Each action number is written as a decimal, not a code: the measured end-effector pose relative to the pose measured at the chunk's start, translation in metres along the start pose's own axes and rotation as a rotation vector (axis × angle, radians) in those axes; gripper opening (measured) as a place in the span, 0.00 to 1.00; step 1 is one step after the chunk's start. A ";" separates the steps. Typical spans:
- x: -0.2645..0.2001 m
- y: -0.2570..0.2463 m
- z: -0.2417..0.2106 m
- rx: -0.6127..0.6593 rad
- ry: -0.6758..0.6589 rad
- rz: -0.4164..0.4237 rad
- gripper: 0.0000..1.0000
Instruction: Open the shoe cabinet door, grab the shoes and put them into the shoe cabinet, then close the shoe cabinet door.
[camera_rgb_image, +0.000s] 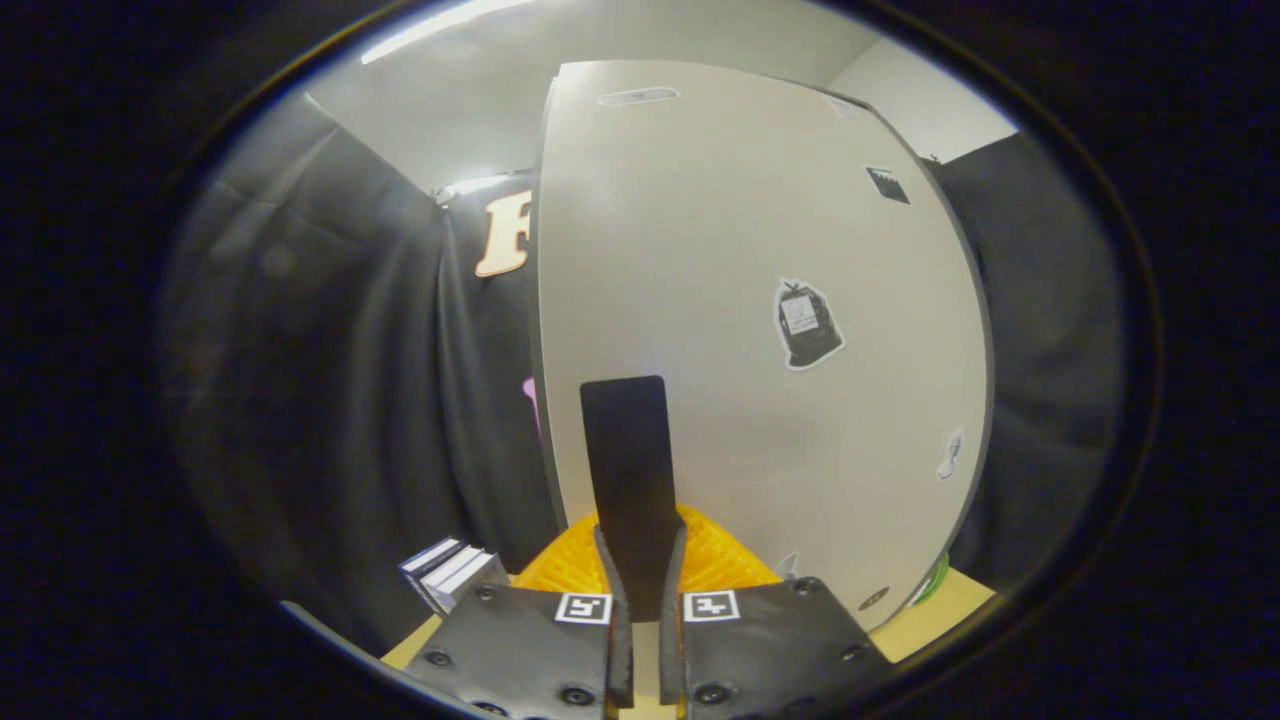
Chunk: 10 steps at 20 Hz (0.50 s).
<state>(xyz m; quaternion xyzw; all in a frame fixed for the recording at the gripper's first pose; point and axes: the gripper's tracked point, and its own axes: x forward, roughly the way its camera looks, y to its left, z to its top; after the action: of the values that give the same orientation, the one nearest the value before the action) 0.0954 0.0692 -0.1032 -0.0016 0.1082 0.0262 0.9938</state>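
Jaws clenched on dark strap (628, 470) of cabinet door (760, 330); orange ribbed thing (720, 560) beneath, books (452, 572) beside.

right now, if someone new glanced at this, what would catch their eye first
The big pale cabinet door looms straight ahead of the claw, with a dark bag-shaped sticker on its face. A flat black handle tab stands up between the fingers, which look closed on it. An orange ribbed thing lies just beyond the fingertips at the door's foot, and some white boxes sit off to the left.
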 end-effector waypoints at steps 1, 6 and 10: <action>-0.005 0.000 0.001 0.011 0.007 0.001 0.07; -0.015 -0.006 0.002 0.012 0.007 -0.008 0.07; -0.022 -0.011 0.003 0.014 0.005 -0.021 0.07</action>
<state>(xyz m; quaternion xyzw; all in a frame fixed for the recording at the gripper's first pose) 0.0748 0.0575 -0.0954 0.0041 0.1106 0.0151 0.9937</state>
